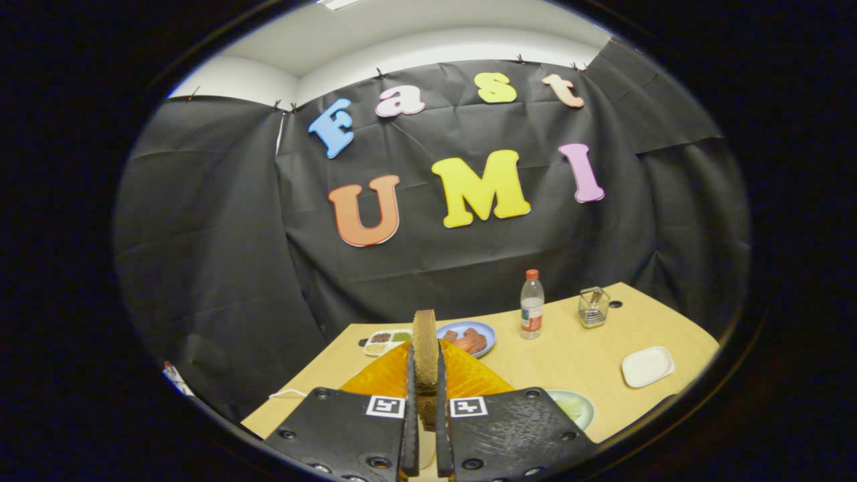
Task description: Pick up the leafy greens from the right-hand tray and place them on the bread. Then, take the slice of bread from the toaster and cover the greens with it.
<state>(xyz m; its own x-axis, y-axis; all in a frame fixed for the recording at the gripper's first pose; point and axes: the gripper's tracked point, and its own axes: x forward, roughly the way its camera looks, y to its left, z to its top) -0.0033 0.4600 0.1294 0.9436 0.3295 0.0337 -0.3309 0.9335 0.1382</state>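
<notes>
A: What is your gripper (424,402) doing right now?

B: You are holding it nearly closed, and both black fingers (348,428) are pressing on the flat faces of a slice of bread (424,348). The slice is standing upright on its edge between them, its brown crust facing the camera and its top rising above the fingertips.

A: Where is the slice sitting over the counter (569,355)?

B: You are carrying it above an orange plate (462,378), which is lying just beyond the fingers. The slice is hiding the middle of that plate, so I cannot tell what is lying on it.

A: And the greens?

B: Something pale green is showing in a light bowl-like dish (574,405), just to the right of the right finger and close beside the orange plate. Whether those are the leafy greens I cannot tell, since the finger is covering much of the dish.

A: What else is standing around?

B: Beyond the slice, a blue plate (485,331) is holding reddish-brown pieces, and a small divided tray (385,341) is lying just to its left. A clear bottle with a red cap (532,304) is standing to the right of the blue plate, a small glass holder (594,306) is standing farther right, and a white rectangular dish (647,366) is lying nearer, well apart from the bottle.
</notes>
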